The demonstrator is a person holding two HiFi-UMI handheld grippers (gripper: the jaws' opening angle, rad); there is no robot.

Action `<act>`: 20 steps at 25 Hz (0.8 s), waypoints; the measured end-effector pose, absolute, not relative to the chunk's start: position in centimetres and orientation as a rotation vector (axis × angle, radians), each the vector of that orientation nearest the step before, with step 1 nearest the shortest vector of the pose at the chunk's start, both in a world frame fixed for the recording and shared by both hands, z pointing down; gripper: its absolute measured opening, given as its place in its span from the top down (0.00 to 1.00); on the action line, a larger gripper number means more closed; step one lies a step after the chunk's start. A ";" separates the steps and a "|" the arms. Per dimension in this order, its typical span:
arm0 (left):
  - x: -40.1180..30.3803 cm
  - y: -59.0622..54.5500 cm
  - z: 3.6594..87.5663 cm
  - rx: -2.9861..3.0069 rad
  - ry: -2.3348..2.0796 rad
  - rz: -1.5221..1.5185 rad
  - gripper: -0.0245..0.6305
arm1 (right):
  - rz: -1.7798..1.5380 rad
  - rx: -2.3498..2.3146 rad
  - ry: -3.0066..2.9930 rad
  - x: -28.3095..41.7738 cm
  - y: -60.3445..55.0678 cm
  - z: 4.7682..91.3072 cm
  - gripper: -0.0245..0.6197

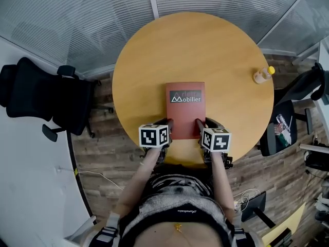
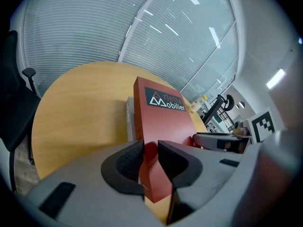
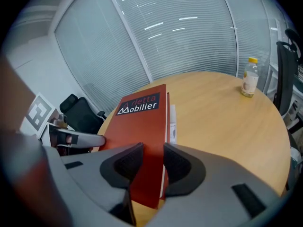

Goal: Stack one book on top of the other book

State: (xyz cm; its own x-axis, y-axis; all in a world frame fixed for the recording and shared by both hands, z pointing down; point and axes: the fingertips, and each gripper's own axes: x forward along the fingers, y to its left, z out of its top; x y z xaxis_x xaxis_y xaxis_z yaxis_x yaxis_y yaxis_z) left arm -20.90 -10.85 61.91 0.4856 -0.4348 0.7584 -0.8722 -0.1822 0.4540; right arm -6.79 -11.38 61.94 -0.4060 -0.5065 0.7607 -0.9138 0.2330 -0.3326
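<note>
red book (image 1: 185, 112), its cover printed with a white "mobilier" title, sits at the near middle of the round wooden table (image 1: 154, 50) and is held at its two near corners. the left gripper (image 2: 150, 148) has its pads clamped on the near left corner, and the right gripper (image 3: 152, 150) has its pads clamped on the near right corner, so both claws are gripping the same book. beneath it the lower book (image 2: 128, 118) shows only as a pale strip of spine and pages along each long side, and the two look almost squarely aligned. the far end of the red book seems to rest on the lower book, while the near end appears to be tipped up a little in the claws. by my reading the stack is nearly made: what is left is to bring the near edge flat, let both claws go and draw them back without dragging the top book askew. a small bottle (image 1: 263, 74) with a yellow cap stands well apart near the table's right rim, and a black office chair (image 1: 36, 94) stands off to the left.
</note>
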 end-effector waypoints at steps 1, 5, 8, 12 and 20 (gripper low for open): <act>-21.0 -10.9 62.1 1.796 -1.101 0.592 0.81 | 1.071 1.293 -2.003 -6.8 -11.5 62.2 0.74; -21.0 -11.6 63.5 1.778 -1.085 0.604 0.81 | 1.094 1.275 -1.983 -6.9 -12.2 63.6 0.74; -21.0 -11.7 64.1 1.768 -1.071 0.615 0.81 | 1.114 1.266 -1.966 -6.9 -12.2 64.4 0.74; -21.0 -11.6 65.0 1.744 -1.062 0.618 0.81 | 1.136 1.247 -1.959 -6.9 -12.2 65.4 0.74; -20.9 -11.8 65.4 1.763 -1.057 0.603 0.81 | 1.144 1.248 -1.994 -6.9 -12.5 65.6 0.74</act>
